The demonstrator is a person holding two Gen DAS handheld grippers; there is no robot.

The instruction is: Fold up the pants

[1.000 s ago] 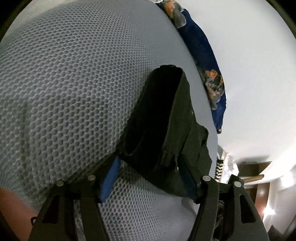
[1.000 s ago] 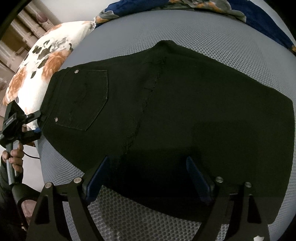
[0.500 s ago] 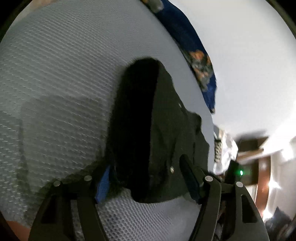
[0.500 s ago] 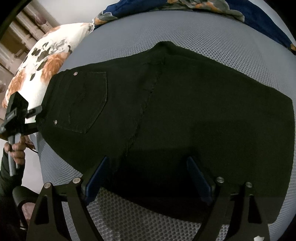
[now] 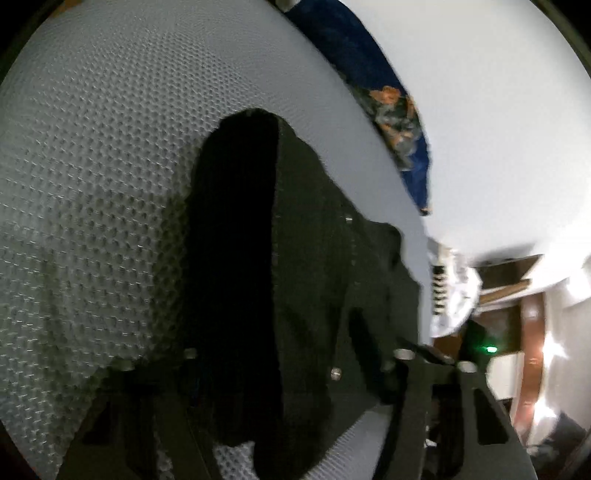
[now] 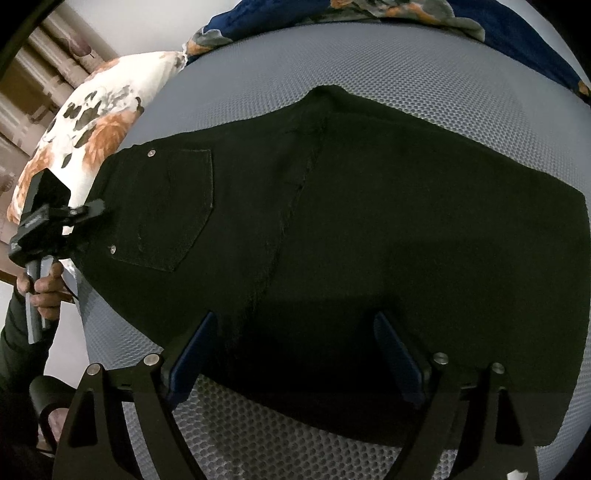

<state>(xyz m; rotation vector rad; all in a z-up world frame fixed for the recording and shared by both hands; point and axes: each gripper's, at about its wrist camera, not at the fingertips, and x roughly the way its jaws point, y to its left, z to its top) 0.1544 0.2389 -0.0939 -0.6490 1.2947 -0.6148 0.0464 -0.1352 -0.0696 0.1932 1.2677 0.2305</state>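
Note:
The black pants (image 6: 332,229) lie folded flat on a grey mesh mattress (image 6: 406,74), back pocket up, waistband at the left. My right gripper (image 6: 291,350) is open, its blue-padded fingers (image 6: 192,354) spread over the pants' near edge. My left gripper (image 6: 79,218) shows in the right wrist view at the waistband's left end. In the left wrist view the pants (image 5: 295,277) fill the space between the left gripper's (image 5: 280,369) spread fingers, with the waistband lying over them; the image is blurred.
A floral pillow (image 6: 88,122) lies at the mattress's left end. A blue floral blanket (image 6: 369,14) runs along the far edge by the white wall (image 5: 498,110). Wooden furniture (image 5: 528,350) stands beyond the bed's end.
My left gripper has pushed forward onto the waistband end, so the pants loom larger between its fingers. My right gripper has stayed over the near edge.

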